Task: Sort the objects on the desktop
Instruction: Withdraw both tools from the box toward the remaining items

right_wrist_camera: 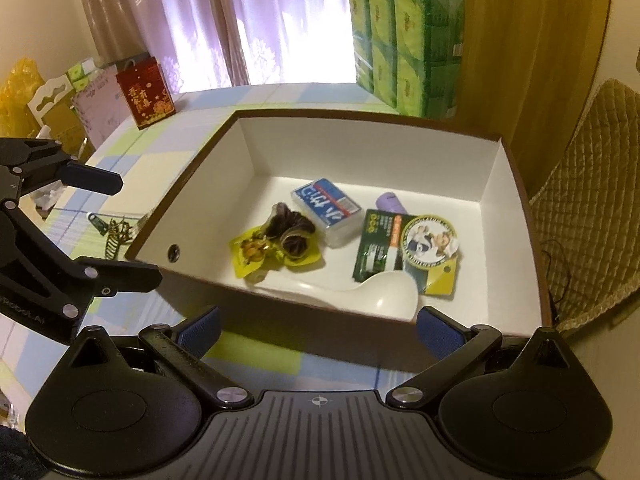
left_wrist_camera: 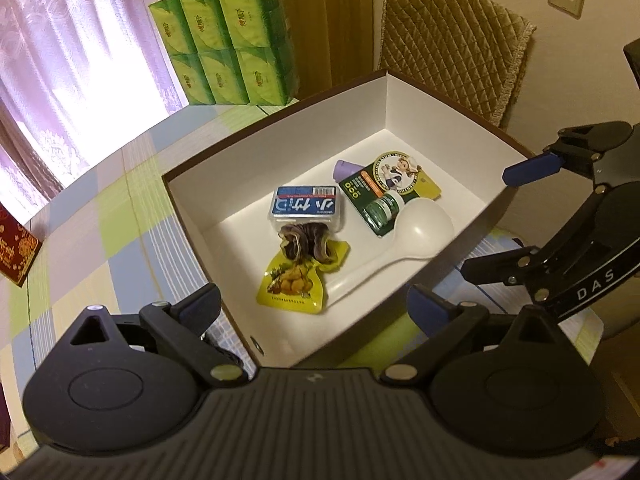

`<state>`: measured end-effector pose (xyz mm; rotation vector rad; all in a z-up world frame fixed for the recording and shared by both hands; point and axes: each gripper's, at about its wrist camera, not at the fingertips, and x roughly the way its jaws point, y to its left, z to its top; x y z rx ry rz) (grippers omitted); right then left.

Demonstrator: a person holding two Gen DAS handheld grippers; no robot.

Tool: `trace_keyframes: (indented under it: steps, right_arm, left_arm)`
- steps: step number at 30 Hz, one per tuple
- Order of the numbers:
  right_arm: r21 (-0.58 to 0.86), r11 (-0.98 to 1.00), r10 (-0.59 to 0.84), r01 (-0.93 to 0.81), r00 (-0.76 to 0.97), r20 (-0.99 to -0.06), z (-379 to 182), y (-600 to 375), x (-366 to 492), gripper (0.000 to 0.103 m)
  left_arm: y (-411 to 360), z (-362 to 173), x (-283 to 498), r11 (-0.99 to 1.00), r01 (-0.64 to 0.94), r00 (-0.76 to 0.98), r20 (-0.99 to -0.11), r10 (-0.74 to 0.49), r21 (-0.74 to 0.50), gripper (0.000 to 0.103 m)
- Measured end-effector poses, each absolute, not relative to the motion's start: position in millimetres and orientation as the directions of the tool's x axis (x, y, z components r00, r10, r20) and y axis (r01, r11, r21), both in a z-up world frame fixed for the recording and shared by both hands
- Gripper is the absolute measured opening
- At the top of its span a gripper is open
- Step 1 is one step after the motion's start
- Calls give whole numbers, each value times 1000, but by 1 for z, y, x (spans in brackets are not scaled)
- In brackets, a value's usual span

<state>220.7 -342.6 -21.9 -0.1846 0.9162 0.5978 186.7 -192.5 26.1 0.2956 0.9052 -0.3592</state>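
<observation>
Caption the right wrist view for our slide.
Both open grippers hover before a white box holding a spoon and packets.

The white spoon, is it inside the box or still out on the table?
Inside. The white spoon lies flat on the floor of the box, its bowl beside the green packet, within the walls in both wrist views.

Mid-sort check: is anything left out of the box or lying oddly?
One thing: a small keychain-like item lies on the tablecloth just outside the box, by its left wall. Inside, the white spoon lies on the floor, partly under the green packet. No spills. Both tongs are open and empty.
</observation>
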Motion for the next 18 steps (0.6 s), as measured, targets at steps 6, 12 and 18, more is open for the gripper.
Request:
trace_keyframes:
  steps: [6,12,18]
  right_arm:
    - [121,824,424,-554,460,-781,-20,-335,198,101]
    - [171,824,455,-541,451,-767,-21,-326,177,101]
    - [196,817,465,-543,417,-781,-32,-303,161,101]
  left_arm:
    - [-177,27,163,909,412,560,-805,-195,66,100]
    - [-150,26,138,926,377,555,-807,-201,29,100]
    - [-113,15,115,954,300,542,-825,-163,8,100]
